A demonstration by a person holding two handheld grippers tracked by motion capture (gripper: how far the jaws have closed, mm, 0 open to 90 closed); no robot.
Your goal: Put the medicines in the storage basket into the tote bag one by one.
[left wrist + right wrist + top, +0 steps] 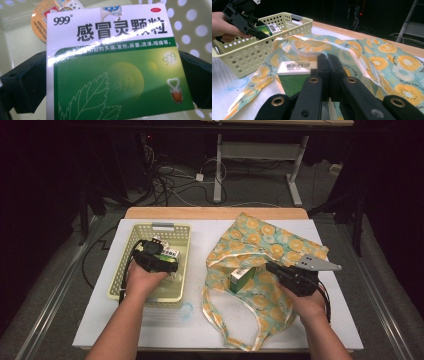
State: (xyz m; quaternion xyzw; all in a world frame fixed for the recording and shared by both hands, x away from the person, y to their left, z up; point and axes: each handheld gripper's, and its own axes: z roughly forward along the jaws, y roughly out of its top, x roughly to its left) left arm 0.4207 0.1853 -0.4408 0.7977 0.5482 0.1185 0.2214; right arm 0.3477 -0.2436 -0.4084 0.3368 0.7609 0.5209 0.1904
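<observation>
Overhead, the left gripper [161, 261] holds a green medicine box [169, 254] inside the yellow basket [131, 240]; the right gripper [278, 269] pinches the orange-print bag [272, 240]; up close, left jaws clamp the box's sides [117, 75]; right jaws meet on the bag's rim [352, 56] beside a second box [293, 72].

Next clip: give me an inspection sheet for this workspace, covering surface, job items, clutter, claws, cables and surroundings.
Surface: white table top with a wooden far edge; a faint blue mark near the basket.
Job's things: green medicine box over the pale yellow basket; second green box in the mouth of the orange-print bag. A round orange-lidded item lies in the basket.
Clutter: nothing seen.
Claws: left claw shut on the medicine box; right claw shut on the bag's rim.
Cables: loose cables on the floor beyond the table.
Surroundings: dark room, desk legs behind.
</observation>
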